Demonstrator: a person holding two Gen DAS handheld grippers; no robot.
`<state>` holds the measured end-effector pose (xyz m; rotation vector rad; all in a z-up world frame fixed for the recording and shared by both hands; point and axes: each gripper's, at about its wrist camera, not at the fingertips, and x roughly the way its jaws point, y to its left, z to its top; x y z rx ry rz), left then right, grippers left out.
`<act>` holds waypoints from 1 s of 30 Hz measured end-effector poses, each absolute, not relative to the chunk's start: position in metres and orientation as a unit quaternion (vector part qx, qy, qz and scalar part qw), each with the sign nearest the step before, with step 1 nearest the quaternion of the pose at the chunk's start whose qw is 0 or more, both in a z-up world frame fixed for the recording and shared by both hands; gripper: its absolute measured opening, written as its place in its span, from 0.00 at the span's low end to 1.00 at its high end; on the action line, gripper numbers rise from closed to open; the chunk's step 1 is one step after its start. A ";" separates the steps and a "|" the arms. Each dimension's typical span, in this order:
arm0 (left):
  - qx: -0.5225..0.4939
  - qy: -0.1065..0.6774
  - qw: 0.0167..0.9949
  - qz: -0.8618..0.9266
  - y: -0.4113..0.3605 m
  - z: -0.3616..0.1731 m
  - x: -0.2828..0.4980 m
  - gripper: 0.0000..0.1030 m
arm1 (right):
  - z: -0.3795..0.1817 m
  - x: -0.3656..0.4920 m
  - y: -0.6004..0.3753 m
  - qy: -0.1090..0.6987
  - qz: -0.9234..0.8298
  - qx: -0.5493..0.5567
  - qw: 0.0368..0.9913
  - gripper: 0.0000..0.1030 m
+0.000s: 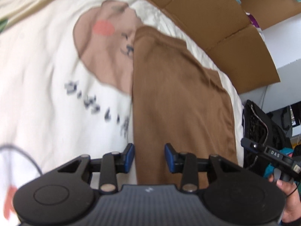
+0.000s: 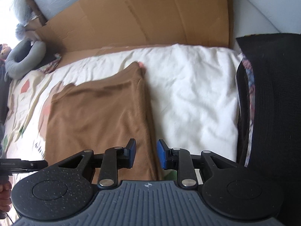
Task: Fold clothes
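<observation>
Brown shirt (image 2: 97, 116) is lying on the white printed bedspread (image 2: 188, 94), already doubled into a long strip by the look of it, with cardboard (image 2: 150, 18) propped up behind the bed. Both grippers hover over its near end. Left gripper (image 1: 149, 158) has its jaws spread partway over the shirt's left long edge, nothing pinched as far as I can see. Right gripper (image 2: 146, 154) is the same deal, jaws apart and empty, straddling the right long edge where brown meets white.

What worries me from here:

- Grabbing the bedspread along with the shirt. The right jaws sit half over the white fabric, so if they close as they are, one pad could catch the cover and drag it up into the fold.
- Picking up only the top layer. The strip looks like more than one layer, and a shallow pinch would peel it open instead of lifting the whole end.
- Uneven lift. If one side bites and the other misses, the fold goes crooked.
- The far end is rumpled and a bit bunched near the top right, so any fold toward it probably bakes in those wrinkles.

The left view is blurry, so I can't tell how close those pads are to the cloth.
</observation>
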<state>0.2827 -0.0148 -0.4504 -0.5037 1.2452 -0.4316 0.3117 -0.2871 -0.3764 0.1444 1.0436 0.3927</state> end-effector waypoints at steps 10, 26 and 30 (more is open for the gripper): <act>-0.249 0.614 0.717 -0.215 -0.008 -0.461 0.241 0.18 | -0.389 0.275 -0.294 0.519 0.182 0.068 0.832 0.31; -0.260 0.647 0.677 -0.236 -0.007 -0.473 0.199 0.16 | -0.400 0.246 -0.312 0.541 0.168 0.037 0.823 0.33; -0.261 0.646 0.677 -0.238 -0.007 -0.477 0.201 0.17 | -0.406 0.240 -0.308 0.543 0.170 0.014 0.822 0.34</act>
